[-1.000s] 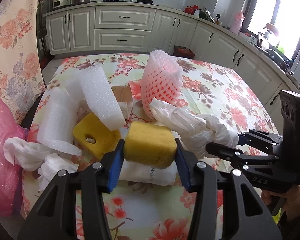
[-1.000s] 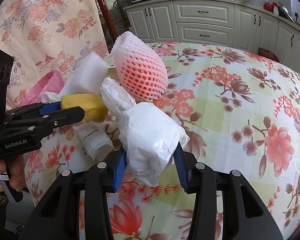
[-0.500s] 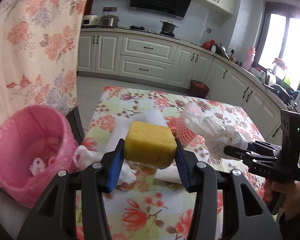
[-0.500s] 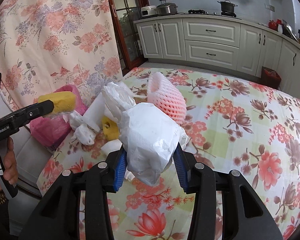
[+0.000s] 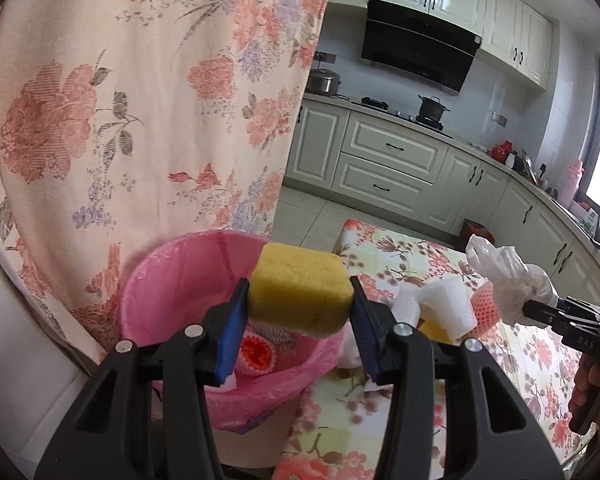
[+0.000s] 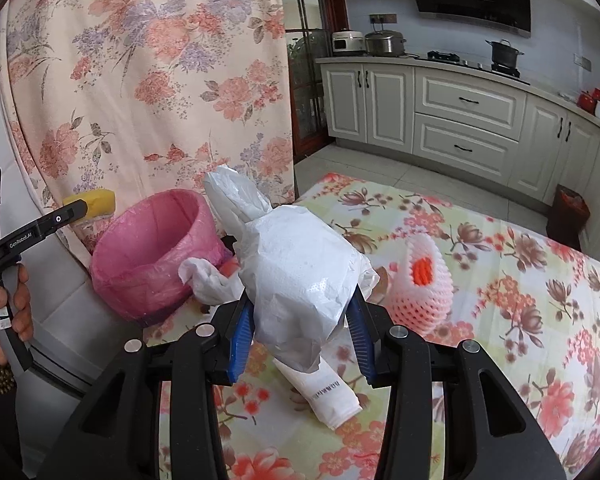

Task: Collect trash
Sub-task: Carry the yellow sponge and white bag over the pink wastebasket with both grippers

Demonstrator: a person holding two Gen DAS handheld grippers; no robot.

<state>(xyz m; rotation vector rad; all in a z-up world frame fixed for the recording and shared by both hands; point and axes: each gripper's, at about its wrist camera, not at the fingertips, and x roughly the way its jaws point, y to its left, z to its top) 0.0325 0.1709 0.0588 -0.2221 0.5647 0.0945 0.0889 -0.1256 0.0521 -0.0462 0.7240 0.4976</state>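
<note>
Yellow sponge (image 5: 298, 290) sits clamped in your left gripper (image 5: 298, 312), held over the near rim of the pink-lined bin (image 5: 172, 264), which already holds some scraps. Your right gripper (image 6: 298, 330) is closed on a crumpled white bag (image 6: 300, 280) above the table (image 6: 520, 320). Neither piece is dropped yet. Left on the table: a foam fruit net (image 6: 422, 292), a folded packet (image 6: 332, 394), white foam blocks (image 5: 446, 302) and wadded paper (image 6: 204, 280) beside the bin.
</note>
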